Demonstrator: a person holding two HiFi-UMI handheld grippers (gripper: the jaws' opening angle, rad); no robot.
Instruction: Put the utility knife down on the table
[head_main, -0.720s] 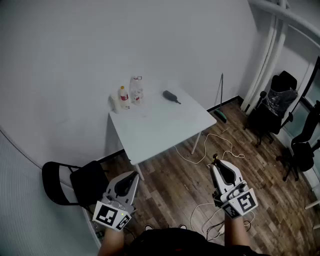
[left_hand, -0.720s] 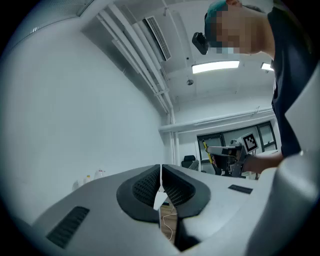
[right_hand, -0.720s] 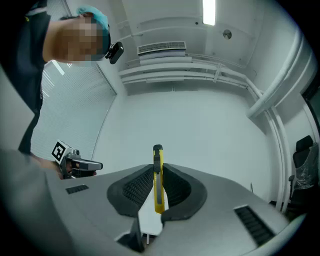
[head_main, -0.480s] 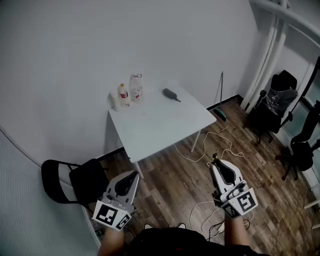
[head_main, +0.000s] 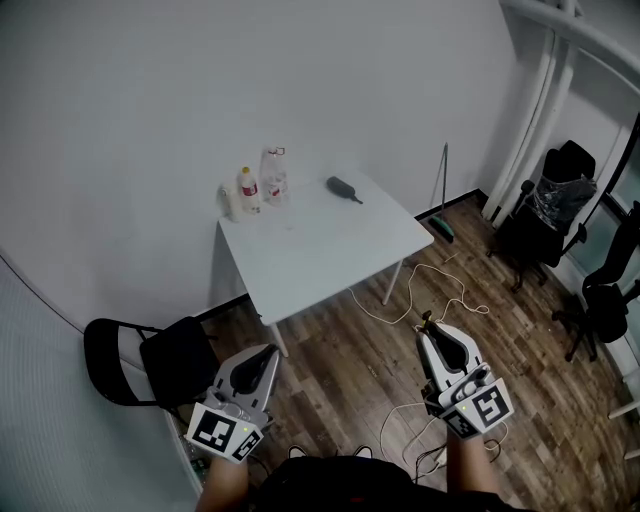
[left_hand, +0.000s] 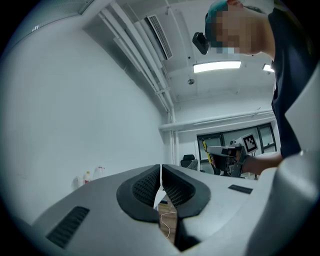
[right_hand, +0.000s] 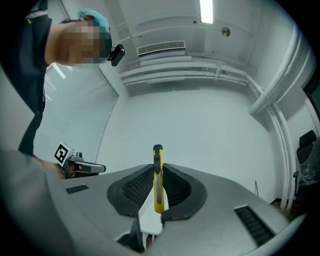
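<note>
Clamping knife (right_hand: 158, 177) on edge in right hand-held gripper (head_main: 431, 334) for secure carry; left hand-held gripper (head_main: 269, 352) pinched together, empty, unneeded; well short of surface (head_main: 330, 255)

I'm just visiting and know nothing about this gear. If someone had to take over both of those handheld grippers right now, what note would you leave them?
Left gripper: shut, nothing between its jaws, held low in front of the person.
Right gripper: shut on the yellow utility knife, whose end pokes out past the pads.
White table: some way ahead across the wooden floor, with bottles and a dark object near its far edge.
Done: the knife is gripped.
Left: step up to the table, lower the knife onto it, open the right jaws.
</note>
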